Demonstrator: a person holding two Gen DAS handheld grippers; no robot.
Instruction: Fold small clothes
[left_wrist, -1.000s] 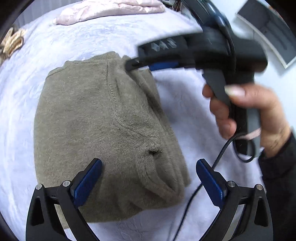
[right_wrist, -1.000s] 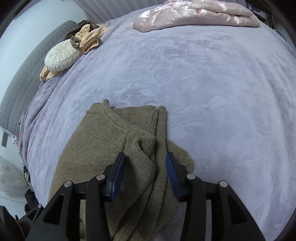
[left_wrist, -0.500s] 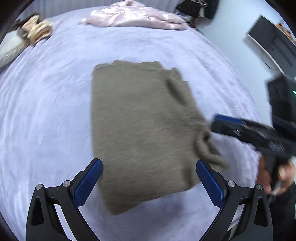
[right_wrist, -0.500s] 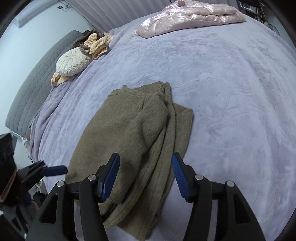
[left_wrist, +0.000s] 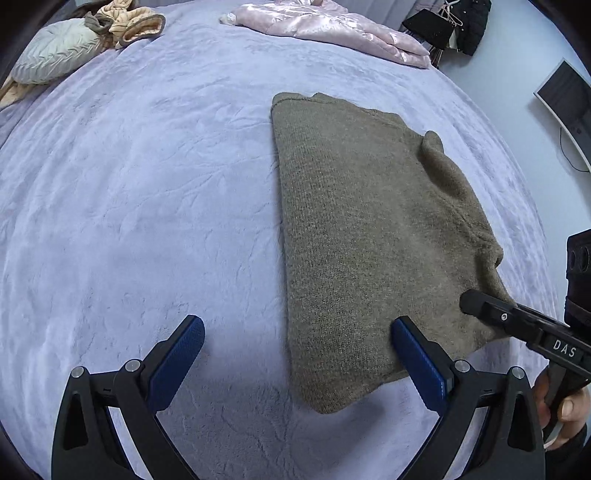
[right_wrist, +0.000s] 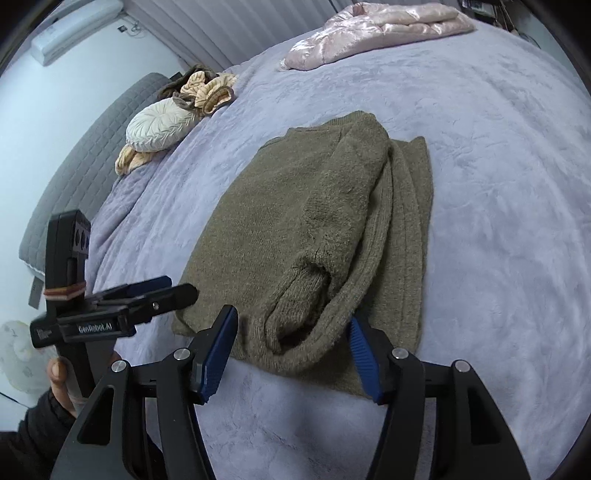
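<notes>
An olive knit sweater (left_wrist: 369, 229) lies folded lengthwise on the lavender bedspread (left_wrist: 147, 184), a sleeve laid along its top with the cuff (right_wrist: 299, 291) at the near end. My left gripper (left_wrist: 297, 362) hangs open over the sweater's near left corner, its pads clear of the knit. My right gripper (right_wrist: 293, 350) straddles the near edge by the cuff. Its jaws are closing, with the bunched hem between them, and a gap remains at the left pad. One of the right gripper's fingers (left_wrist: 491, 310) rests over the sweater's near right corner in the left wrist view.
A pink satin quilt (right_wrist: 369, 29) lies folded at the far side of the bed. A round pillow (right_wrist: 159, 127) and beige clothes (right_wrist: 207, 88) sit by the grey headboard (right_wrist: 74, 155). A monitor (left_wrist: 569, 107) hangs on the right wall.
Both grippers drew back from the sweater's upper part to its near edge. The left one shifted left, so the sweater now sits to the right. The right jaws narrowed.
</notes>
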